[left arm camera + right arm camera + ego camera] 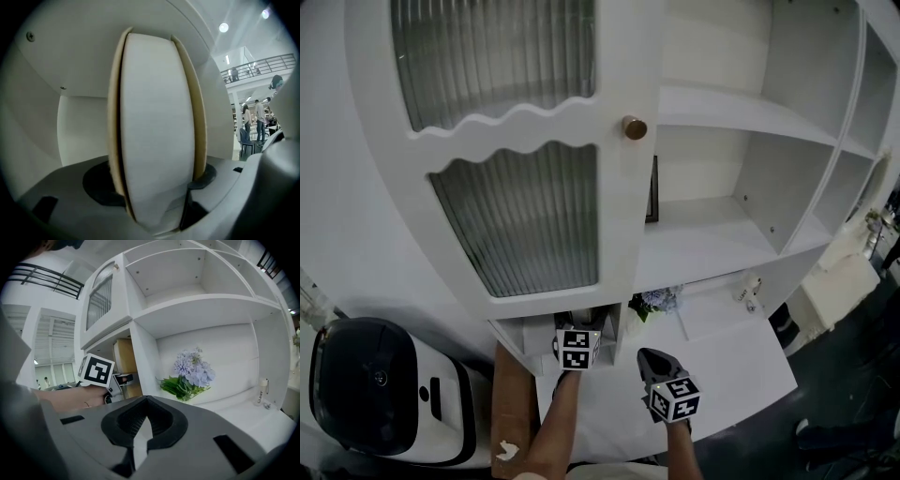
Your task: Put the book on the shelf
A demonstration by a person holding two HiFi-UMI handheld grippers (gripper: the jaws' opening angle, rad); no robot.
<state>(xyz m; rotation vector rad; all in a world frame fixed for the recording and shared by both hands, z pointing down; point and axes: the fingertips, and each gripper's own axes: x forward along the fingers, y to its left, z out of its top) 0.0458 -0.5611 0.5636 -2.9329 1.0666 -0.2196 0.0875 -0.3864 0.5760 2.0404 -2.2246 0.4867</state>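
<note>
The left gripper [577, 330] is reaching into the low, narrow compartment under the ribbed glass door [520, 220] of the tall white shelf unit [712, 248]. Its jaws are standing wide, one on each side of the thick tan-covered book with white pages [157, 117], and the right-hand one is lying close against the cover. The book is standing upright inside that white compartment, page edge toward the gripper's camera. Whether it is resting on the compartment floor cannot be told.

The right gripper [140, 430] is hovering just outside, above the white ledge [741, 366] jutting out below the open compartments. Its jaws are pressed together with nothing between them.

A bunch of pale lilac flowers with green leaves [192, 373] is lying in the compartment to the right of the book's. A small white bottle [263, 391] is standing farther right. A round wooden knob [635, 127] is sticking out from the door's edge, and a dark flat frame [652, 187] is standing in the compartment above.

A rounded black-and-white machine [370, 384] is sitting to the left of the unit, and dark floor [853, 375] is showing at the right. Past the unit, a bright, high hall is opening out, with round ceiling lights [224, 27], a railed balcony [262, 65] and people [259, 117] standing near a blue chair [246, 140].
</note>
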